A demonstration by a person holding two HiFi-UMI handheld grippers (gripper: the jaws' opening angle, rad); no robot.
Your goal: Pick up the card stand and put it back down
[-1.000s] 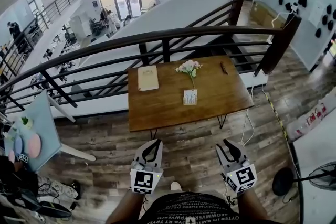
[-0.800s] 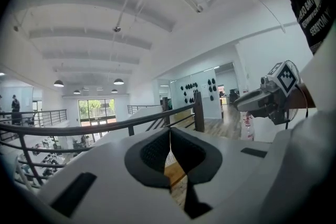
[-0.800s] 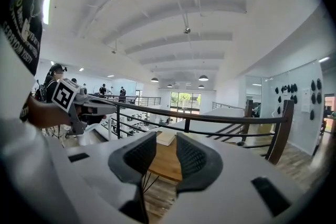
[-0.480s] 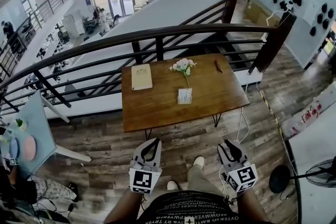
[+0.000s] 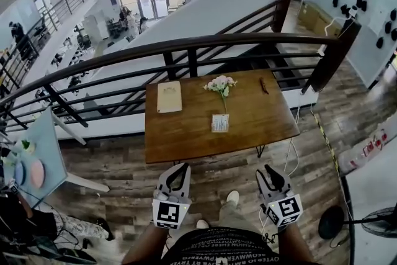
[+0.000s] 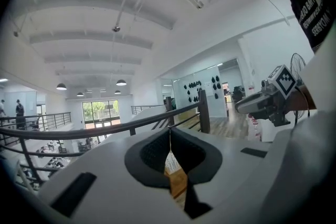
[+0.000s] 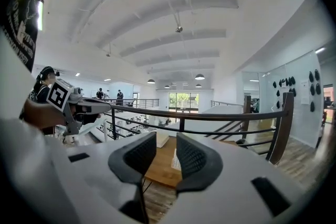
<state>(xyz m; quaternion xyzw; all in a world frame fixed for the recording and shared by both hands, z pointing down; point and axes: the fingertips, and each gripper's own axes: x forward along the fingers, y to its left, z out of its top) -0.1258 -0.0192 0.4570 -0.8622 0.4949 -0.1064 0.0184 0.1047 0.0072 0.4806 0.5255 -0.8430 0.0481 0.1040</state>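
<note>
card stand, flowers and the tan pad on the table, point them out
card stand (image 5: 219, 123), head view, middle of its card face
flowers (image 5: 220, 84), head view, the blooms
tan pad (image 5: 169, 97), head view, centre of its top

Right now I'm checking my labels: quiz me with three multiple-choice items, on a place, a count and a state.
1. The card stand is: A on the table; B on the floor; C in a claw.
2. Claws in the head view: A one; B two; C three.
3. The right claw's jaws: A apart, empty; B gripping the card stand; C touching.
1 A, near the front edge. 2 B, left claw and right claw. 3 A, a gap shows.
</note>
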